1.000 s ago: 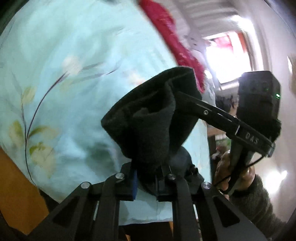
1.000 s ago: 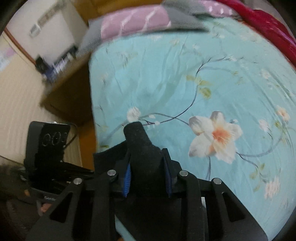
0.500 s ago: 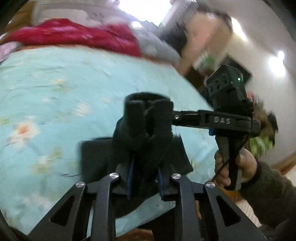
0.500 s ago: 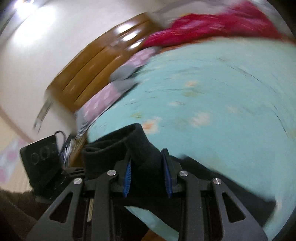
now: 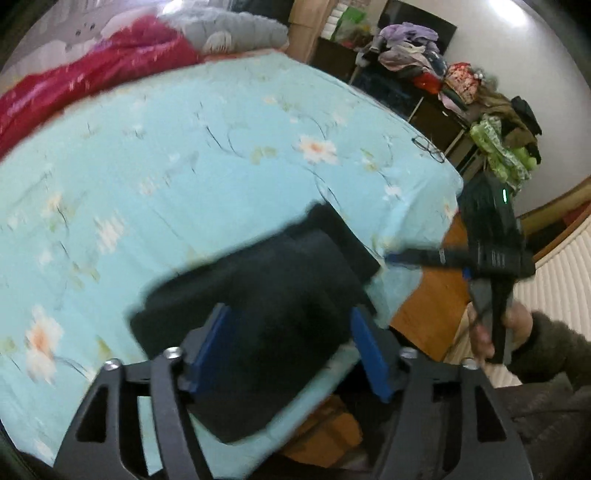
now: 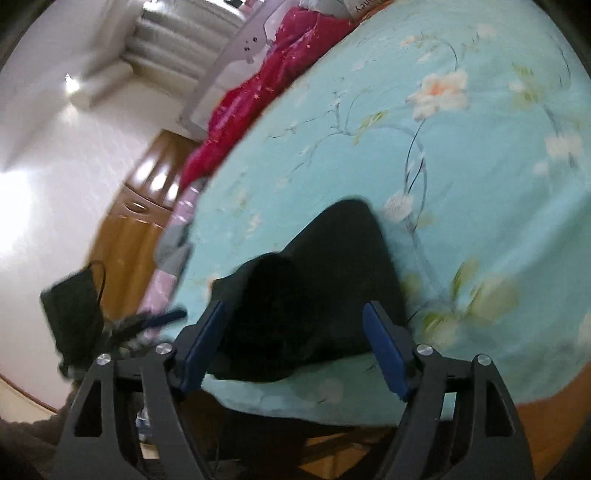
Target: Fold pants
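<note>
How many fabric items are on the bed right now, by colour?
Black: 1, the folded pants, gripper and gripper both open over them.
Red: 1, the blanket.
Grey: 1, the pillow.
Total: 3.

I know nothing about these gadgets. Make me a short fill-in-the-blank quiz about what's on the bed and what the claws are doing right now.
1. The folded pants are coloured ____.
2. They lie on a light blue bedsheet printed with ____.
3. Both the left claw and the right claw have their fingers spread ____, gripping nothing.
4. The crumpled blanket at the bed's far edge is ____.

Missing words: black; flowers; open; red
</note>
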`<act>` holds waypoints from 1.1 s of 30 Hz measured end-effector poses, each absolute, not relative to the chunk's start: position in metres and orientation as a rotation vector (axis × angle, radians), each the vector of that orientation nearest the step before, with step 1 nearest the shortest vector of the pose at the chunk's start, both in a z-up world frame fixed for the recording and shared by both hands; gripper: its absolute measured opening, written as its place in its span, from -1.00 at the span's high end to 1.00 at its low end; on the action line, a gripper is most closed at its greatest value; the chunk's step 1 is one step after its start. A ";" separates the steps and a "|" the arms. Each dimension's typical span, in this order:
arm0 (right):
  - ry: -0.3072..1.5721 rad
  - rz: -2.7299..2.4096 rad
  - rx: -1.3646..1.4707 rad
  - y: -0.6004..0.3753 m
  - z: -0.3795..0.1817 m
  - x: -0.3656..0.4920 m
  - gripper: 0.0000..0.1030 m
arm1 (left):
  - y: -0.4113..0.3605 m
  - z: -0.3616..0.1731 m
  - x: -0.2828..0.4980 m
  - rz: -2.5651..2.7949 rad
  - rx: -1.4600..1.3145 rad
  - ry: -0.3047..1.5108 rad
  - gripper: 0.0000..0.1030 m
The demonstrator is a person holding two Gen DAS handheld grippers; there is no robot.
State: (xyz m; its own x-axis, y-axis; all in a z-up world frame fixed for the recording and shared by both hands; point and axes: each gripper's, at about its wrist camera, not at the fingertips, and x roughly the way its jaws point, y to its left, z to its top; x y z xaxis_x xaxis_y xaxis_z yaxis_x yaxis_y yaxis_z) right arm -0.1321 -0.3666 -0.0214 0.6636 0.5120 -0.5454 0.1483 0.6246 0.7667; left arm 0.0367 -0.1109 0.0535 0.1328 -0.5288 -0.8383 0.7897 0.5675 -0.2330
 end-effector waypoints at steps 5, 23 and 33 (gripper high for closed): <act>0.905 0.236 0.934 -0.335 -0.046 -0.128 -0.51 | -0.133 0.033 0.100 -0.982 0.342 1.218 -0.44; 0.913 0.126 1.224 -0.322 -0.067 -0.168 -0.56 | -0.158 -0.020 0.143 -1.359 0.319 1.449 -0.44; 1.043 0.218 1.107 -0.282 -0.085 -0.121 -0.55 | -0.175 -0.058 0.107 -1.367 0.491 1.508 -0.32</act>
